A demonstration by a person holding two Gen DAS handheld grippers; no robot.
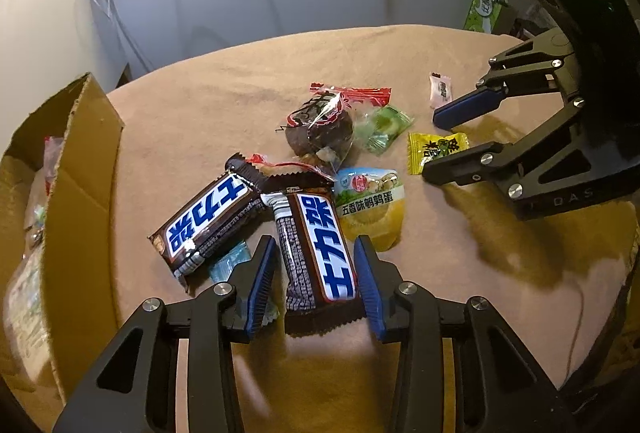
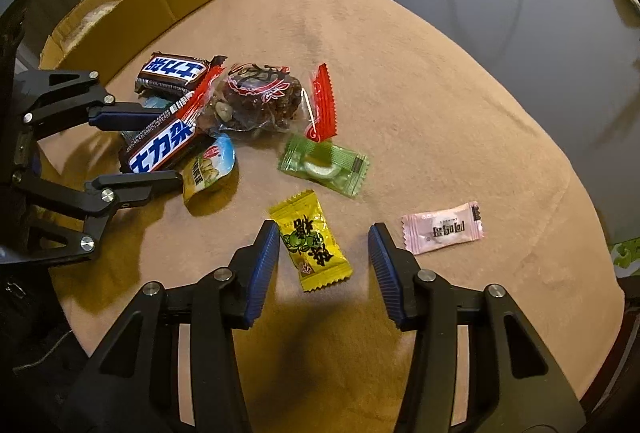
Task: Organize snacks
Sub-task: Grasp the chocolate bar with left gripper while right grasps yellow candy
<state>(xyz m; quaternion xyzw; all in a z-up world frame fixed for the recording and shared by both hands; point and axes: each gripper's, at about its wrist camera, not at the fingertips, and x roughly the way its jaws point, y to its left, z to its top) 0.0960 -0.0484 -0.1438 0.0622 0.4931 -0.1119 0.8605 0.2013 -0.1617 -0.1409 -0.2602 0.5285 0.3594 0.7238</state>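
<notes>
The table (image 2: 420,81), draped in a tan cloth, carries everything. The landmark is the cardboard box (image 1: 76,169) at its edge. Its open top, facing the pile of snacks beside it, suggests it is where sorted snacks are meant to go. Wrapped packets (image 1: 40,201) already lie inside, too blurred to name.

Just beside the box wall lie two brown-and-blue bars: the near bar (image 1: 208,221) closest to the box, and the second bar (image 1: 316,253) overlapping it on the side away from the box. Beyond them, further from the box, sits a clear bag of dark cake (image 1: 320,125) with red ends, and next to the second bar an egg pouch (image 1: 370,205). A green candy (image 2: 324,165) lies past the cake. Further out again is the yellow candy (image 2: 312,243), and farthest from the box the pink candy (image 2: 442,229).

The left gripper (image 1: 316,285) straddles the second bar, jaws partly spread, one pad on each long side. The bar fills most of the gap, yet a sliver of space shows on either side, so it is not yet pinched. Straddling it across its width looks chosen so that the pads close on its narrow dimension.

The right gripper (image 2: 324,273) points down over the yellow candy, jaws also partly spread. The candy lies between the pads nearer the left one, with clear cloth before the right pad. It appears untouched.

Both hands seem set to take one snack each for the box.
</notes>
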